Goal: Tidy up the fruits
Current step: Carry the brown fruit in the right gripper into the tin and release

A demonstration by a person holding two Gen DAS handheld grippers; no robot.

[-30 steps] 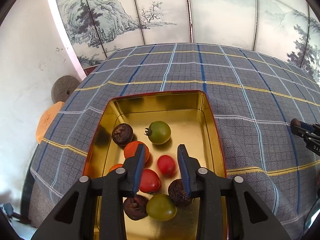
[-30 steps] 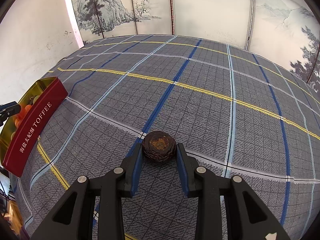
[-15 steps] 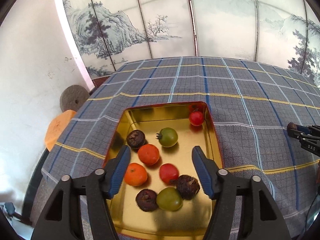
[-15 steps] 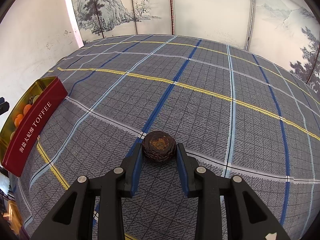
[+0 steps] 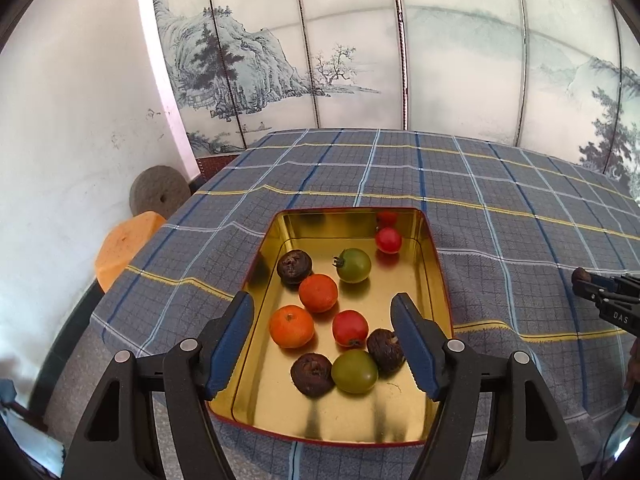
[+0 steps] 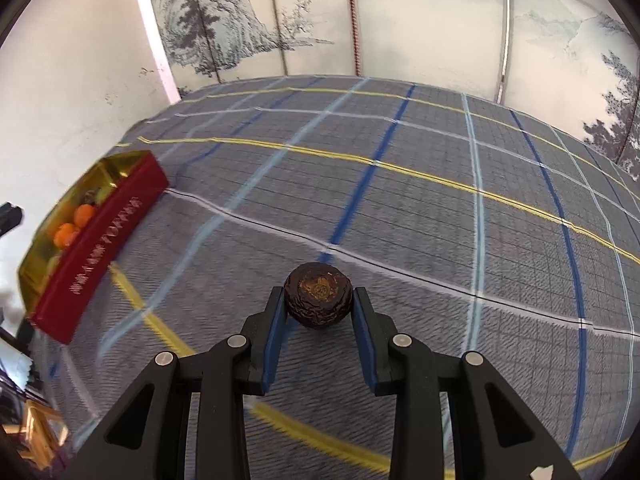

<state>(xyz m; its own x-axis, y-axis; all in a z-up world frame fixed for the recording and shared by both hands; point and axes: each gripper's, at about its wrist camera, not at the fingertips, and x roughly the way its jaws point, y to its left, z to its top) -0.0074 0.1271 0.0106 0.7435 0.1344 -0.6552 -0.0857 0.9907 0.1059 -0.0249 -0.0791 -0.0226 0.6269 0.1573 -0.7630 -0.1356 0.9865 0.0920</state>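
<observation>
The landmark is the toffee tin (image 5: 434,268), a rounded-corner rectangular box, shiny gold inside and red outside, lying on a gray plaid tablecloth (image 5: 500,184) with a woven grid texture. Above the tin's near half the left gripper (image 5: 322,340) hangs with its blue ribbed fingers (image 5: 412,344) spread wide, gripping nothing. Inside the tin lie smooth round fruits: two orange ones (image 5: 318,293), two green tomatoes (image 5: 353,265), two red tomatoes (image 5: 350,329), and three dark wrinkled fruits (image 5: 295,266), clustered near the middle and near end; one red tomato (image 5: 388,240) sits alone by the far right corner, with bare gold floor along the far wall. Well to the right of the tin, over open cloth, the right gripper (image 6: 319,304) pinches a dark wrinkled round fruit (image 6: 319,295) between its blue pads, with flat unoccupied cloth all around it.
</observation>
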